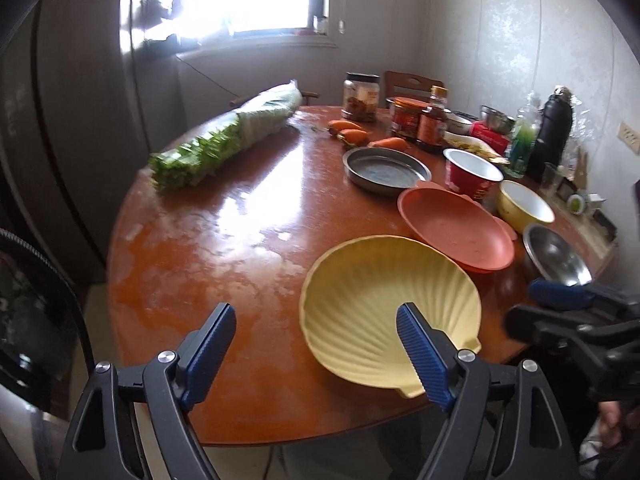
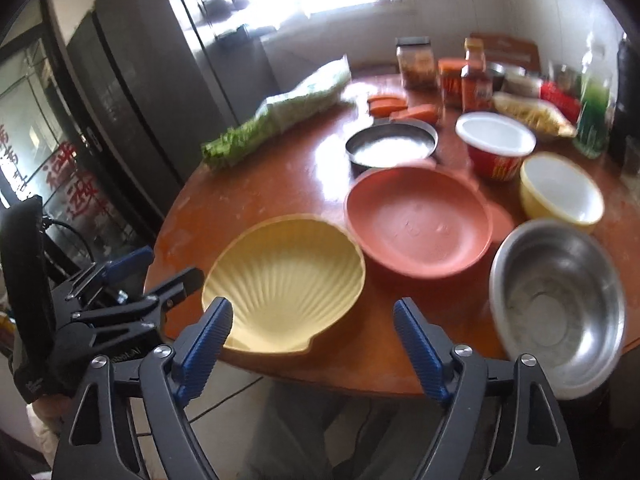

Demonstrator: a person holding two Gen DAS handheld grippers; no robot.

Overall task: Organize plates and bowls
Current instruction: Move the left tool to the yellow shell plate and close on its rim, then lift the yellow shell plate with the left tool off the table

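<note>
Yellow and ribbed like a scallop, the shell dish (image 1: 384, 312) sits at the near edge of the bench (image 1: 208, 240), its small hinge tab jutting toward the person. Just beyond it lies the pink plate (image 2: 416, 220), close beside or touching its rim, with the steel pan (image 2: 392, 142) further in, the red bowl (image 2: 496, 152) and yellow bowl (image 2: 560, 196) toward the right edge, and the steel bowl (image 2: 560, 312) at the near right edge. The left hand-held gripper (image 1: 316, 344) hovers with its jaws spread wide and empty, its right finger over the shell dish's inner slope. The right hand-held gripper (image 2: 312, 336) is likewise spread and holding nothing, over the bench edge between shell dish and steel bowl. The shell dish looks like light, stiff plastic or melamine, probably slick on its glossy ribs, so a pinch across the thin rim near the tab seems the surest hold. The steel bowl would likely be light too but slippery, best taken at its rolled rim.
</note>
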